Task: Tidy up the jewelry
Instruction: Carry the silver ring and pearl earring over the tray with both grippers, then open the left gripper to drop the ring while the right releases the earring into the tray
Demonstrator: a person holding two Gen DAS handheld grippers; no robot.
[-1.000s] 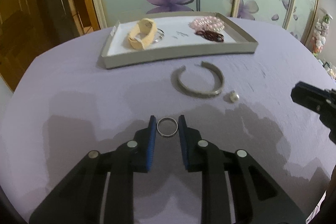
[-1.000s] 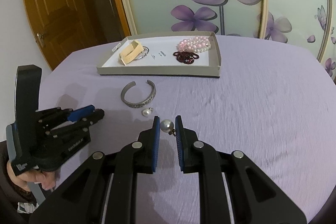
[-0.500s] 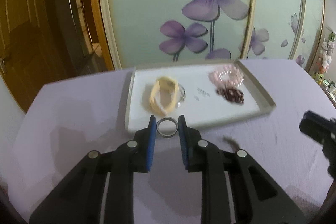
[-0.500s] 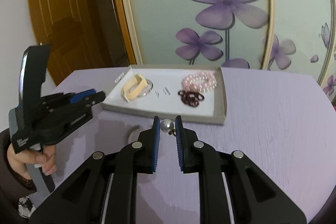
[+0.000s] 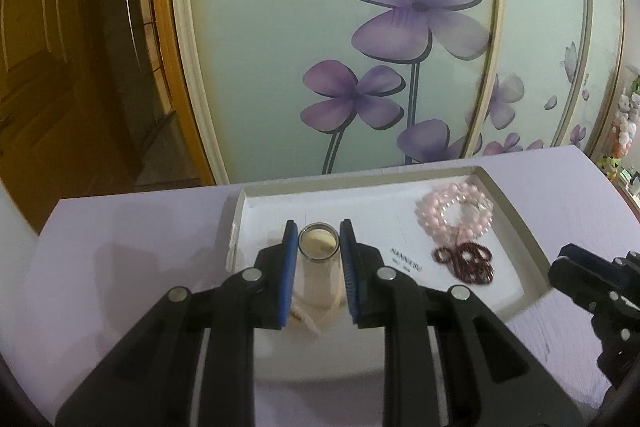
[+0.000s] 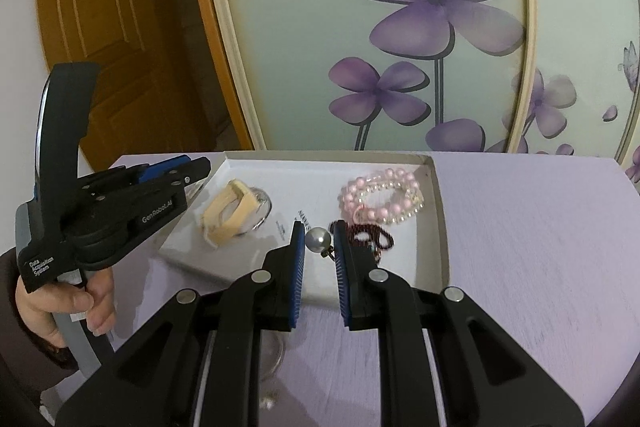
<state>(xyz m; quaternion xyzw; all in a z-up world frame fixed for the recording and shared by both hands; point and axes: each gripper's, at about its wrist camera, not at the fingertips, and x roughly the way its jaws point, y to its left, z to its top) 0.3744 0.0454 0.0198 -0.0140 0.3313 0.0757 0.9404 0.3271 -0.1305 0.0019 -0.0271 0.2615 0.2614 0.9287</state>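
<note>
Left gripper (image 5: 319, 243) clamped on silver ring (image 5: 319, 242), pads pressing both sides; now over tray (image 5: 516, 223), above cream band (image 5: 318, 283). Second ago it sat low over purple cloth with tray far at 12 o'clock.

Right gripper (image 6: 319, 241) pinched on pearl earring (image 6: 318, 239), likewise carried from cloth to tray's near edge; pink bead bracelet (image 6: 382, 195) at 1 o'clock, dark bead bracelet (image 6: 370, 239) just right.

Judgement: both pieces at tray, release next. Silver cuff (image 6: 276, 351) remains on cloth.
</note>
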